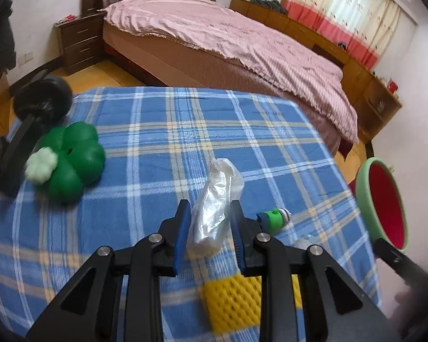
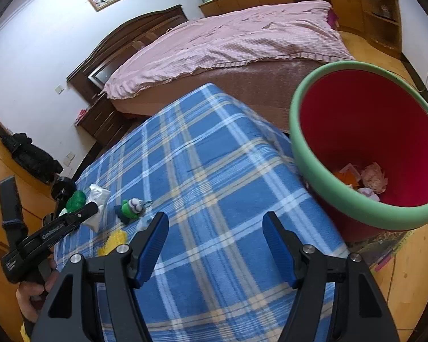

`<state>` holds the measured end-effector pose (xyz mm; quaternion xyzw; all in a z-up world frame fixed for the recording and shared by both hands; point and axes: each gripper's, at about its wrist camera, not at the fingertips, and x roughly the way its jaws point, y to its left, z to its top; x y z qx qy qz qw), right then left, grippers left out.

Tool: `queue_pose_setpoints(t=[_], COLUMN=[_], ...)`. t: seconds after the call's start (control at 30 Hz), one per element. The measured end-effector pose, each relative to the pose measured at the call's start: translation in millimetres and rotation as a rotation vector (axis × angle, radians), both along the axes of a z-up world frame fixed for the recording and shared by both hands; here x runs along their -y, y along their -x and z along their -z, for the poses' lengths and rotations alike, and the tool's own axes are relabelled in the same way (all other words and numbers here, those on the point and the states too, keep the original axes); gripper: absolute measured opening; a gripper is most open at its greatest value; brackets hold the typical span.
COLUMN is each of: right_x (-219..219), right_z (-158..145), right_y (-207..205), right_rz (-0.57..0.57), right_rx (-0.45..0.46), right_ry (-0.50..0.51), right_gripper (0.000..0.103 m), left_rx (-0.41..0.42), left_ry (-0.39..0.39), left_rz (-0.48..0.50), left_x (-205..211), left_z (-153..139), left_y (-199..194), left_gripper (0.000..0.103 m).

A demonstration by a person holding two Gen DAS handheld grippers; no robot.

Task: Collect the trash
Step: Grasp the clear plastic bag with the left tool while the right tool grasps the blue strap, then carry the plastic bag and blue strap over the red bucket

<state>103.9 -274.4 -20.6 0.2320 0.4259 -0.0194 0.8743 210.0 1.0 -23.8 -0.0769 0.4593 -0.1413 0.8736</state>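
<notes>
Left wrist view: the left tool (image 1: 211, 228) has its two blue-padded fingers closed against the sides of a crumpled clear plastic bag (image 1: 214, 213), which looks clamped between them. The bag's long axis runs straight ahead along the fingers, its far end sticking out past the tips and leaning slightly right. Whether its lower end touches the blue plaid surface (image 1: 162, 131) cannot be told. The bin (image 1: 385, 199), red inside with a pale green rim, sits off the right edge of the surface, well apart from the bag and to the right of the tool. So the coming move appears to be a carry to the right, across the small green and white toy (image 1: 274, 218) that lies just right of the tool. A yellow foam net (image 1: 236, 305) lies below the tool, and a green clover-shaped object (image 1: 71, 159) rests far left.

Right wrist view: the right tool (image 2: 215, 242) hangs over the plaid surface with its fingers spread wide and nothing between them. The bin (image 2: 328, 182) is near, up and to the right of it, with crumpled scraps at the bottom. The left tool (image 2: 91, 208) shows far left, and the plastic bag (image 2: 98, 205) is a pale lump at its tip. The right tool is nearer the bin, but the left one holds the trash.
</notes>
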Motion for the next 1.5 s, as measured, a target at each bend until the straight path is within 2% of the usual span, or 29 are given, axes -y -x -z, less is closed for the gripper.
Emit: queue_pose_setpoints(t=[0.2,0.47,0.6,0.73,1.03,1.33,1.5], right_x=[-23.4,-54.0,-68.6,-78.6,-96.9,-96.8,-85.8], right_z=[3.4,18.6,21.2,25.1,32.4,32.3,22.3], right_y=[-10.3,-26.9,-35.0,-42.5,-59.2,-60.8,-51.2], right_rz=[-0.076,-0.141,-0.162,-0.162,-0.167,-0.172,-0.159], right_rx=[-0.022,-0.080,-0.084,-0.089,-0.094,-0.083,-0.052], right_ry=[-0.017,-0.060,-0.040,-0.029,-0.010,0.034,0.019], right_gripper=[0.070,0.061,0.052,0.037,0.026,0.014,0.013], left_rx=[0.000,0.020,0.016,-0.007,0.010,0.002,0.008], left_ry=[0.029,0.062,0.074,0.113,0.154,0.161,0.158], left_rz=[-0.044,-0.086,-0.106,-0.094,-0.067,-0.054,-0.046], left_x=[-12.0,-29.8,-39.5,-44.2,-44.6,-39.7,-33.5], left_z=[-5.1,-7.1,-3.7,1.3,-1.2,-0.9,-6.2], left_y=[20.5,44.7,48.4,53.3,60.1,67.2,74.5], left_gripper=[0.028,0.028,0.028,0.028,0.028,0.028,0.028])
